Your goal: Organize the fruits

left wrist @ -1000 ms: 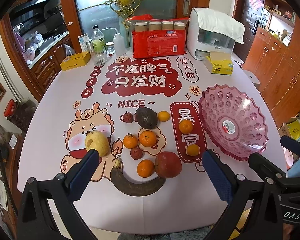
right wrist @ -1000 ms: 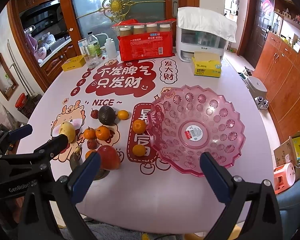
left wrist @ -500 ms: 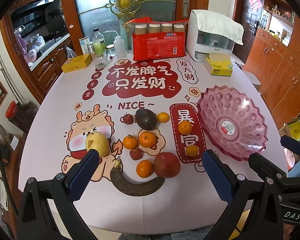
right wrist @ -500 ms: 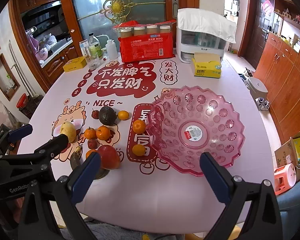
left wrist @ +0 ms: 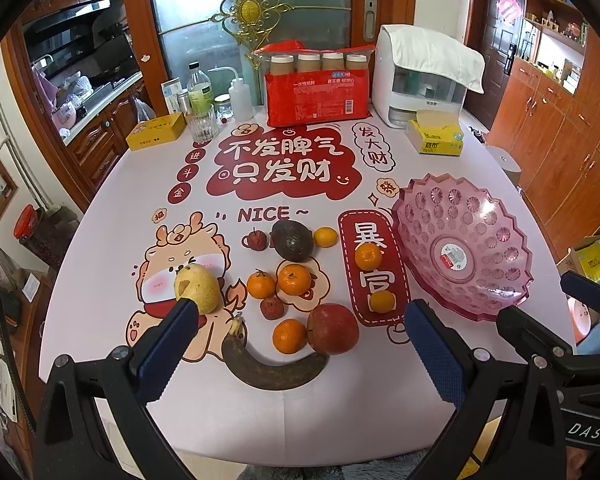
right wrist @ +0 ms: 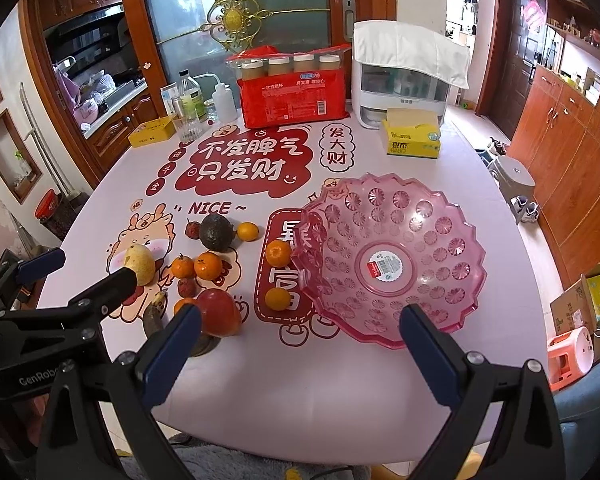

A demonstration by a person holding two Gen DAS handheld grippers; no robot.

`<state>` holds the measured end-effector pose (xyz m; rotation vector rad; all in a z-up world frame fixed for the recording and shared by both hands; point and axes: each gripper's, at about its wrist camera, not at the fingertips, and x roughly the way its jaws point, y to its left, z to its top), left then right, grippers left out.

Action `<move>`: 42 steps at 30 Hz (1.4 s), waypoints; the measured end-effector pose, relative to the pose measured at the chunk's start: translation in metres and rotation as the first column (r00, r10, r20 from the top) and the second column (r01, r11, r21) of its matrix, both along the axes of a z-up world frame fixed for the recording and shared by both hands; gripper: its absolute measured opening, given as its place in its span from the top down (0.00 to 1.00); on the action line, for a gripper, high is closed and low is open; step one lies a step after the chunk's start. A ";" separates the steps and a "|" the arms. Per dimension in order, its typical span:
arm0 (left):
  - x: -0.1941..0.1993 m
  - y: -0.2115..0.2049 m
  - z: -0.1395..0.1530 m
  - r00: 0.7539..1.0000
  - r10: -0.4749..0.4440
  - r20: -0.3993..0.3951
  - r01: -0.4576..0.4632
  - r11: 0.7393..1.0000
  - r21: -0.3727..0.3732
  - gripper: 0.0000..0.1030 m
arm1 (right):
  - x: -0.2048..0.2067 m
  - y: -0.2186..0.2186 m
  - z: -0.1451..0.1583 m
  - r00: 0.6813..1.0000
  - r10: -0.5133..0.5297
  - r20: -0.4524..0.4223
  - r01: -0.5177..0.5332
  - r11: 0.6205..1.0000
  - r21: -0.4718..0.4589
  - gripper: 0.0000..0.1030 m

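Jaws of both grippers, left gripper (left wrist: 300,344) and right gripper (right wrist: 300,344), are gaping wide, holding nothing, while scattered fruits are sitting beside an empty pink bowl (right wrist: 440,200) on the desk (left wrist: 120,208).

Six oranges (left wrist: 294,278), two lychees (left wrist: 271,307), one apple (left wrist: 333,329), one avocado (left wrist: 291,240), one pear (left wrist: 197,287), one banana (left wrist: 274,368), one bowl (left wrist: 500,308)

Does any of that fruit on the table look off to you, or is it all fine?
The banana at the near edge stands out: its peel is dark brown almost all over, so it looks badly overripe. The pear shows a dark blemish. Otherwise nothing looks spilled or broken; the pink bowl sits upright and empty.
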<state>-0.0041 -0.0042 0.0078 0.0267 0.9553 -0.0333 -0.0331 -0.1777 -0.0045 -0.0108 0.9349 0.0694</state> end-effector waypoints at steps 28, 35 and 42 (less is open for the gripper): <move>-0.001 0.045 0.019 0.995 -0.023 0.094 0.022 1.000 0.012 0.01 | 0.005 0.052 0.020 0.998 -0.016 0.068 0.016 1.000 -0.009 0.03; 0.001 0.061 0.020 0.994 -0.024 0.105 0.021 0.999 0.028 0.01 | 0.008 0.065 0.018 0.998 -0.017 0.062 0.018 1.000 -0.006 0.03; 0.007 0.081 0.016 0.995 -0.026 0.100 0.026 1.000 0.007 0.01 | 0.012 0.085 0.017 0.998 -0.014 0.059 0.015 1.000 -0.012 0.03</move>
